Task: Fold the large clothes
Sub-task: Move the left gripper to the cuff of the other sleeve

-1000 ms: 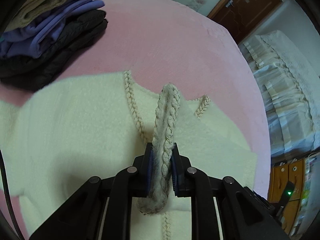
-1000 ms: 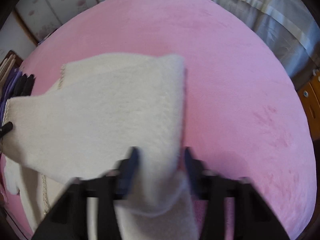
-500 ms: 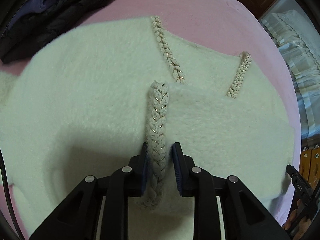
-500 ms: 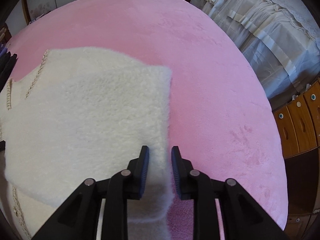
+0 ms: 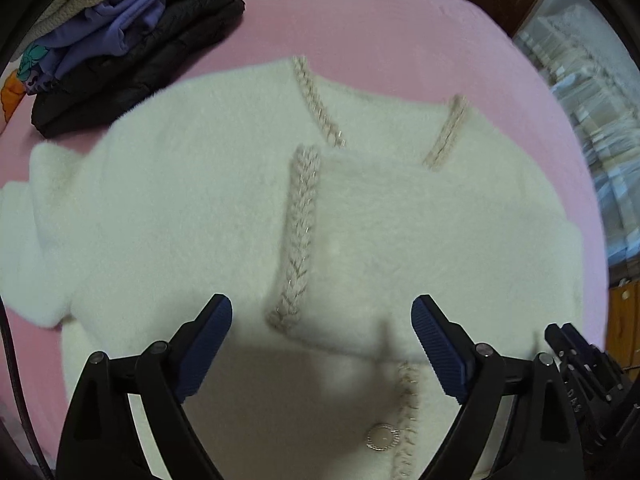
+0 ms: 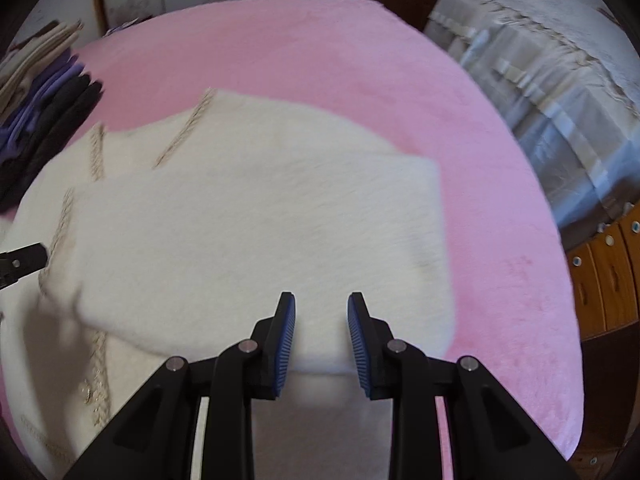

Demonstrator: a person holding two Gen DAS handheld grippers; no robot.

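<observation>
Pink surface (image 5: 380,28) carries the cardigan (image 5: 180,200) mid-frame, right panel folded across, clothes pile (image 5: 132,40) upper left. Step: laying the fold. Do well by letting go only once flat, trim (image 5: 298,236) straight. Left gripper (image 5: 322,344) has just opened wide, empty, above the trim. Right gripper (image 6: 321,344) narrow, easing open, pads off the fleece.
</observation>
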